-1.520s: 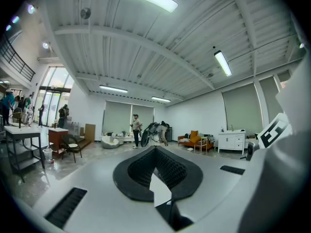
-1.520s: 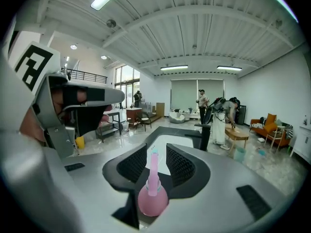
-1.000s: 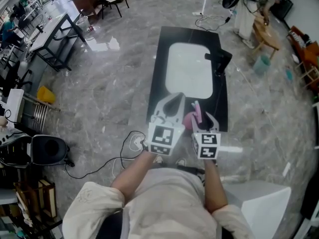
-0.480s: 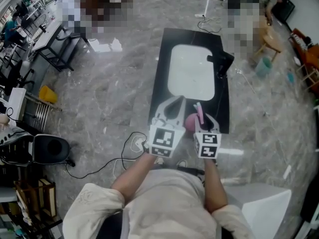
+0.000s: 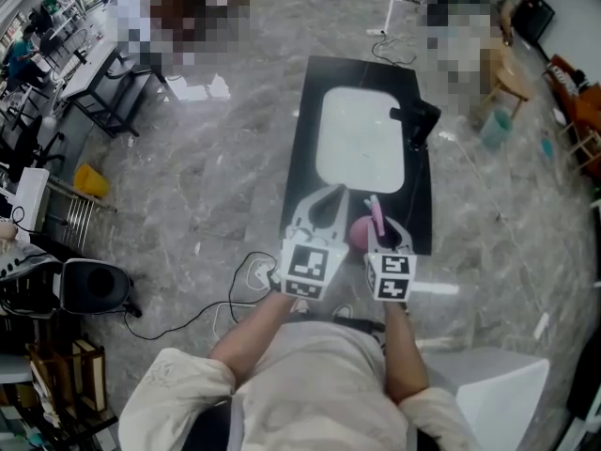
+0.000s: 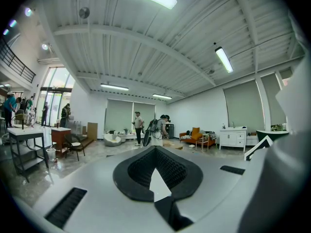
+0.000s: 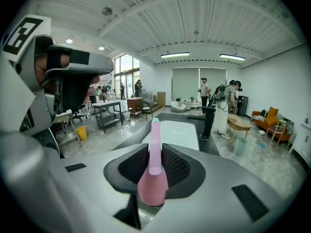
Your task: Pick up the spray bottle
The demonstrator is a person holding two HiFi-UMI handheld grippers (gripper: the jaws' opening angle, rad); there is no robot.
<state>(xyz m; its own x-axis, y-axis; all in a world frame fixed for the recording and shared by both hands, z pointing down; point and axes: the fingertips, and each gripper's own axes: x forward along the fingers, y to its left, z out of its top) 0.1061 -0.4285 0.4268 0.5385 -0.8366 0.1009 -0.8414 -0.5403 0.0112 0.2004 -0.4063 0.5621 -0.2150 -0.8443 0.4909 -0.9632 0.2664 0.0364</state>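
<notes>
A pink spray bottle [image 5: 361, 227] stands upright at the near end of the black counter [image 5: 306, 111]. My right gripper [image 5: 382, 223] is around it. In the right gripper view the bottle [image 7: 152, 181] sits between the jaws of the right gripper [image 7: 155, 155]. The jaws are closing, and the black pads [image 7: 132, 165] lie against both sides of its neck. My left gripper [image 5: 329, 194] hovers just left of the bottle with nothing in it. In the left gripper view the left gripper [image 6: 156, 152] has its pads meeting at the tip and points out across the room.
A white basin [image 5: 362, 139] is set into the counter, and a black faucet [image 5: 418, 120] stands at its right edge. A cable and plug [image 5: 255, 271] lie on the marble floor at the left. A white box [image 5: 498, 383] sits by my right side.
The right gripper's jaws have drawn in from wide apart onto the pink bottle. Both hands and the bottle stay where they were.
</notes>
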